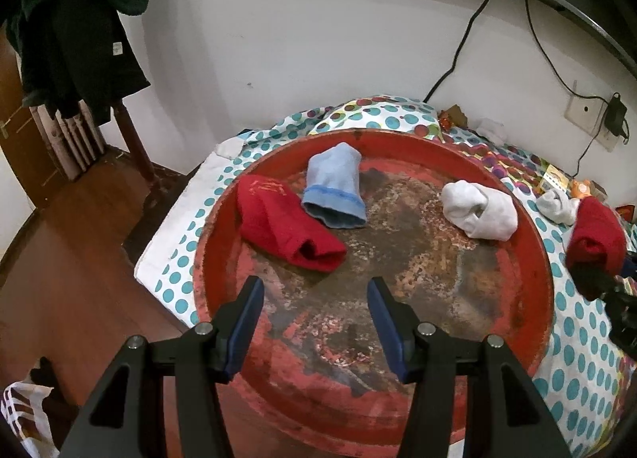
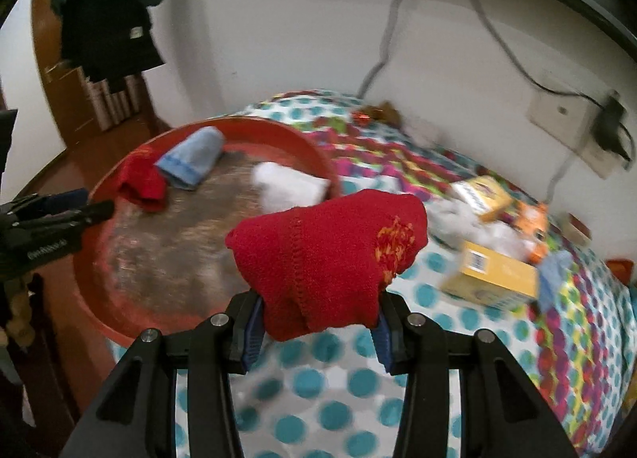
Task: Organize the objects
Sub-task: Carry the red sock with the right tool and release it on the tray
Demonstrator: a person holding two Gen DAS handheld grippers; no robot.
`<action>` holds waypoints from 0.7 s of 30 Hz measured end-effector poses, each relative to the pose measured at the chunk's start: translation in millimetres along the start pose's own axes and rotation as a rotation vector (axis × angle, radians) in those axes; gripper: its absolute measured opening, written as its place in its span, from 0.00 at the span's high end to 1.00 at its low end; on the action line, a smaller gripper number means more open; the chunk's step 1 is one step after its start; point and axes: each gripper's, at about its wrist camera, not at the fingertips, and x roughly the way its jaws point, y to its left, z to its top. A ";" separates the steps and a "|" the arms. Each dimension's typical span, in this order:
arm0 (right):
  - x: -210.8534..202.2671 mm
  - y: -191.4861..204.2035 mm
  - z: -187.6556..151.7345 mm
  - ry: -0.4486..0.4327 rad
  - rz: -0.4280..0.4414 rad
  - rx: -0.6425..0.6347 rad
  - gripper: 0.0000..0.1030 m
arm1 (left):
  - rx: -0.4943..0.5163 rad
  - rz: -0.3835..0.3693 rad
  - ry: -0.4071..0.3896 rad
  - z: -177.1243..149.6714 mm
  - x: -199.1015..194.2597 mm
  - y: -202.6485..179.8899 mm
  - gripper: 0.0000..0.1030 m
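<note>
A round red tray (image 1: pixel 533 243) lies on a dotted bedspread (image 1: pixel 577 370). In it lie a red sock (image 1: pixel 284 225), a light blue sock (image 1: pixel 336 187) and a white sock (image 1: pixel 479 209). My left gripper (image 1: pixel 316 291) is open and empty above the tray's near part. My right gripper (image 2: pixel 318 310) is shut on a second red sock (image 2: pixel 330 255) and holds it above the bedspread (image 2: pixel 318 390), right of the tray (image 2: pixel 314 147). That sock also shows at the right edge of the left wrist view (image 1: pixel 595 235).
Another white sock (image 1: pixel 557 205) lies outside the tray. Yellow boxes (image 2: pixel 493 279) and small items lie on the bed to the right. A wall socket (image 2: pixel 573 127) with a charger is on the wall. Dark clothes (image 1: pixel 79 20) hang at the left over a wooden floor (image 1: pixel 63 259).
</note>
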 end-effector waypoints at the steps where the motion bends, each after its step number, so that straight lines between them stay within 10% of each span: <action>1: 2.9 8.7 2.7 0.004 0.009 -0.016 0.59 | -0.003 0.000 -0.001 0.3 -0.1 1.7 0.46; 21: 71.2 54.4 11.0 0.138 0.030 -0.058 0.53 | -0.044 0.000 0.007 1.4 4.3 17.3 0.46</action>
